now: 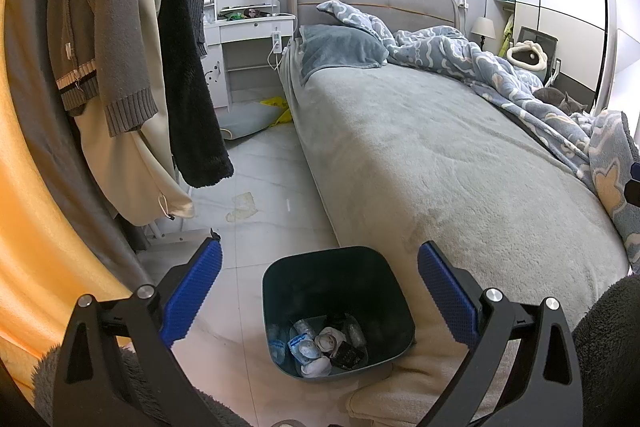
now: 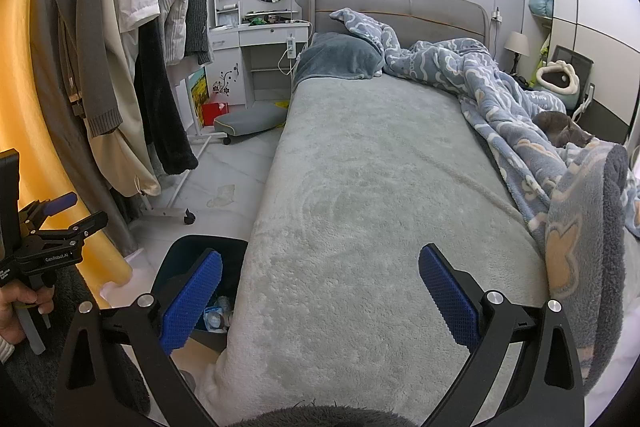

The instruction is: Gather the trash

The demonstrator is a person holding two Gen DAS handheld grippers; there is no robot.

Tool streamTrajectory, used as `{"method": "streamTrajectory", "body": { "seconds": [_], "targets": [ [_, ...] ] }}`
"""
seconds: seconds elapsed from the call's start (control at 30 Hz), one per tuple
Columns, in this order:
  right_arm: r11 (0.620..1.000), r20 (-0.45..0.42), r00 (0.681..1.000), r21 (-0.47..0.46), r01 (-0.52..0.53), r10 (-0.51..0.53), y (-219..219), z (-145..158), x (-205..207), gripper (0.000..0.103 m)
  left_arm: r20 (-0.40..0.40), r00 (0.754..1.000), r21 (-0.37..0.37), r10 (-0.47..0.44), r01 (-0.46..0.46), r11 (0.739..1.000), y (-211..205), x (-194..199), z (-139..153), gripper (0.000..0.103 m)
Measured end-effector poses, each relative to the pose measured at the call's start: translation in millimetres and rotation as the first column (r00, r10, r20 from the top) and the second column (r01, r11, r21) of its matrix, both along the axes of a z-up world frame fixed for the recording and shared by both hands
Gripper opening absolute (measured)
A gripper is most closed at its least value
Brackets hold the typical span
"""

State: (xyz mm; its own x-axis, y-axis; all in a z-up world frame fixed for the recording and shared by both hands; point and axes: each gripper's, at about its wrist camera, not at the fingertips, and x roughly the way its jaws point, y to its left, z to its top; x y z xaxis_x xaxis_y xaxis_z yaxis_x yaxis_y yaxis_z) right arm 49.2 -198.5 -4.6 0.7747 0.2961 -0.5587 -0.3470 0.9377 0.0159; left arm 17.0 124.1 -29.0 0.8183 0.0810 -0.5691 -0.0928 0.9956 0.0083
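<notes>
1. The left gripper (image 1: 320, 291) hangs above the trash bin (image 1: 276, 311), its blue pads spread wide with nothing between them. The right gripper (image 2: 320, 291) is likewise spread and empty, held over the grey bedspread (image 2: 360, 195) just bedside of the bin (image 2: 172, 263).
2. The bin stands on the floor against the side of the bed and already holds crumpled wrappers and tissues (image 1: 320, 343). Judging from that, one drop seems finished and the step in hand is finding the next piece.
3. Out from the bin along the floor, toward the clothes rack (image 2: 176, 203), lies a pale, flattened scrap (image 1: 242, 207), well apart from the bin and from both grippers.
4. Farther from the bin, beside the dressing table, a yellow bag (image 1: 276, 105) lies by a grey cushion (image 1: 248, 119).
5. The next move probably calls for carrying one gripper away from the bin, low to the tiles, to pinch the flat scrap's edge.
</notes>
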Motion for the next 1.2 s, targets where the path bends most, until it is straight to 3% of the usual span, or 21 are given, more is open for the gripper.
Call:
{"method": "streamTrajectory", "body": {
  "seconds": [1.2],
  "targets": [
    [1.000, -0.001, 1.000, -0.005, 0.000, 0.000, 1.4, 3.2, -0.3, 0.100, -0.004, 1.000, -0.004, -0.002, 0.002, 1.000, 1.7, 0.6, 0.3, 0.100]
  ]
}}
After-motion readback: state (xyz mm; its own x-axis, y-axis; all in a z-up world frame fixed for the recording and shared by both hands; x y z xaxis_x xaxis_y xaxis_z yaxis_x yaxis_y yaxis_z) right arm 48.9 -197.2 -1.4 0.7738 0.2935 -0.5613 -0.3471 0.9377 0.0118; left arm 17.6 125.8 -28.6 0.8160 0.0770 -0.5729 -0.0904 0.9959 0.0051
